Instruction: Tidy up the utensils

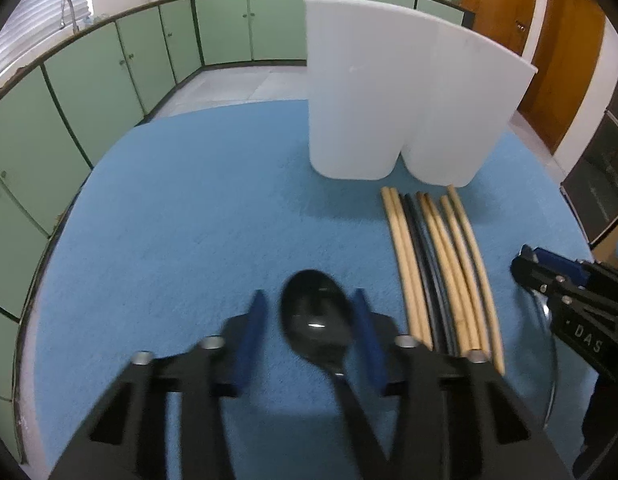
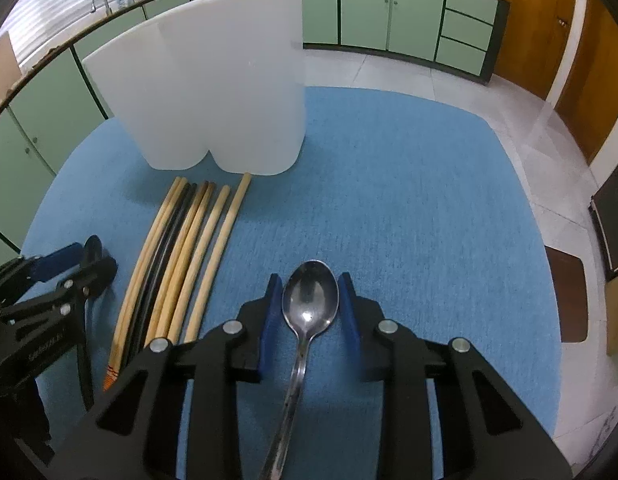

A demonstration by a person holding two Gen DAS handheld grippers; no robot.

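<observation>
Blue pads, left: my left hand-held gripper (image 1: 309, 300) has its pads on either side of the black spoon (image 1: 315, 320). The right pad looks to be against the bowl's edge, while a sliver of cloth shows at the left pad. The view is smeared, so I cannot tell whether it is really pinching.
Black spoon: bowl up and pointing away from me. Its handle runs back under the fingers, close to the right pad.
Right side: my right hand-held gripper (image 2: 309, 280) is closed in on the steel spoon (image 2: 311, 300). Both pads meet the sides of the bowl, so I read it as pinching.
Steel spoon: bowl facing up, just past the fingertips. The handle comes straight back between the fingers, towards the camera.
Between the two: a row of chopsticks (image 1: 441, 272) lies on the cloth. Most are pale wood, with dark ones among them. They sit side by side, touching or nearly so, their far ends pointing at the holder.
Holder: white, upright, with two rounded lobes (image 1: 389, 92). It stands just beyond the chopstick ends. I cannot see inside it from either camera.
Table: covered in blue cloth (image 1: 189, 220), and everything above rests over it.
Further out: green cabinets (image 1: 89, 92) curve round the room behind the table.
</observation>
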